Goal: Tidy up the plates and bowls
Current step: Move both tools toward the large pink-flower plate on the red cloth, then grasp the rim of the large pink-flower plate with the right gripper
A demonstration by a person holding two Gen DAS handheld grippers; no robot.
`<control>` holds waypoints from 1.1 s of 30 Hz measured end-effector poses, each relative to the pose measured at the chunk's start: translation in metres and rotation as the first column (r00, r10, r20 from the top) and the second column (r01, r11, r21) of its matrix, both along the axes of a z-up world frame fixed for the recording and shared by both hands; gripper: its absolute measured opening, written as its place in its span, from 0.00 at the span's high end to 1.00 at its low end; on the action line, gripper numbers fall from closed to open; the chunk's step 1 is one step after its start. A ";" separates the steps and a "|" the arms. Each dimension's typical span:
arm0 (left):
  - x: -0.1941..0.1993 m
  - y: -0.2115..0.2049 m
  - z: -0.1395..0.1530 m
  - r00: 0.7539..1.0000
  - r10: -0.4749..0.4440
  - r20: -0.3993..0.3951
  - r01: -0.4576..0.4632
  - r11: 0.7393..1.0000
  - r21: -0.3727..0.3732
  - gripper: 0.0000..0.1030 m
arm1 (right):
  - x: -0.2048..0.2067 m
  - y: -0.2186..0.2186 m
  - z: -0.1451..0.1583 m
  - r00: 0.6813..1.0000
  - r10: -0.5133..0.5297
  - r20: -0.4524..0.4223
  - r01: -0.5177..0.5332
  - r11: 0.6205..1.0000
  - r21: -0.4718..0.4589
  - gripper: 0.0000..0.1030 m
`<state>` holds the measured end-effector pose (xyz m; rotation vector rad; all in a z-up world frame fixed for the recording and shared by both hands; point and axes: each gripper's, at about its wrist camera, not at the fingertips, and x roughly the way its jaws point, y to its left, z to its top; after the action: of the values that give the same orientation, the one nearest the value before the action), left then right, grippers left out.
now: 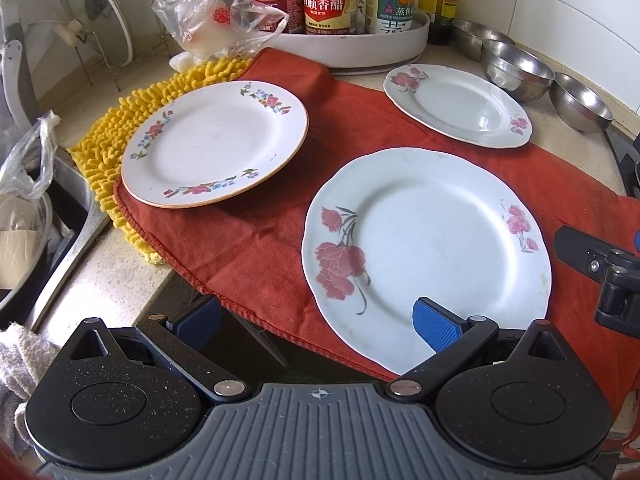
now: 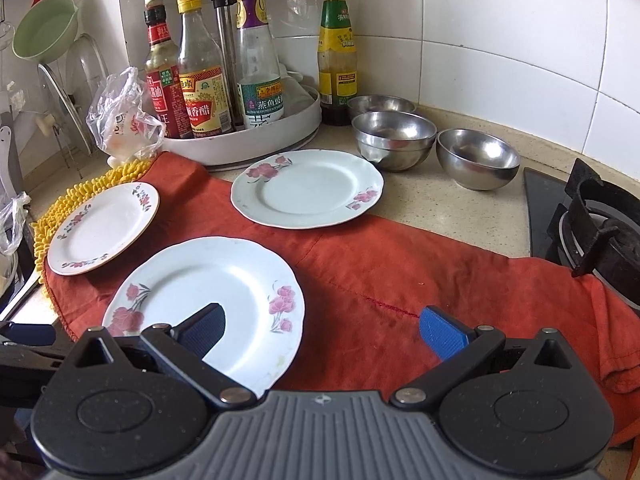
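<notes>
Three white flowered plates lie on a red cloth (image 1: 248,248) (image 2: 400,264). The near large plate (image 1: 428,252) (image 2: 208,300) sits just ahead of both grippers. A gold-rimmed plate (image 1: 216,142) (image 2: 104,228) rests at the left, partly on a yellow mat. A third plate (image 1: 458,104) (image 2: 308,188) lies farther back. Steel bowls (image 1: 516,68) (image 2: 394,138) and a single steel bowl (image 1: 580,102) (image 2: 478,158) stand on the counter behind. My left gripper (image 1: 316,320) is open at the near plate's front edge. My right gripper (image 2: 324,330) is open, its left finger over that plate.
A white turntable (image 1: 360,46) (image 2: 248,140) with sauce bottles stands at the back, a crumpled plastic bag (image 1: 216,12) (image 2: 124,116) beside it. A yellow mat (image 1: 120,128) (image 2: 80,196) and the sink (image 1: 48,236) are at the left. A gas burner (image 2: 600,224) sits at the right.
</notes>
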<state>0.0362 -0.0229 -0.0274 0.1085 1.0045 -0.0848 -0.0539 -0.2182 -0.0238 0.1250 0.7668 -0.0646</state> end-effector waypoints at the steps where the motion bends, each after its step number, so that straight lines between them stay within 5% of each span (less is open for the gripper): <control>1: 0.001 0.000 -0.001 1.000 0.003 -0.002 -0.003 1.000 0.001 0.00 | 0.002 0.000 -0.002 1.000 0.005 -0.006 -0.005 1.000 0.000 0.00; 8: 0.012 -0.002 -0.002 1.000 0.004 -0.004 -0.004 1.000 -0.004 0.00 | 0.017 0.001 -0.007 0.998 0.063 -0.016 -0.062 0.998 0.024 0.01; 18: 0.021 -0.009 -0.001 1.000 -0.017 0.021 0.017 1.000 0.003 0.01 | 0.035 0.001 -0.017 0.984 0.170 -0.048 -0.166 0.983 0.079 0.16; 24: 0.028 -0.015 -0.006 0.999 -0.039 -0.005 0.039 0.999 -0.013 0.06 | 0.044 -0.001 -0.023 0.970 0.231 -0.071 -0.220 0.966 0.137 0.37; 26: 0.030 -0.015 -0.010 0.999 -0.047 -0.023 0.046 0.998 -0.046 0.11 | 0.046 -0.001 -0.027 0.961 0.261 -0.087 -0.244 0.955 0.171 0.49; 33: 0.036 -0.002 -0.011 0.999 -0.041 -0.019 0.036 0.975 -0.218 0.16 | 0.048 -0.006 -0.034 0.948 0.300 -0.102 -0.276 0.940 0.200 0.52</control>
<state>0.0718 -0.0249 -0.0384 -0.0741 1.0103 -0.2316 -0.0054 -0.2244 -0.0573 0.1836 0.9154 0.2811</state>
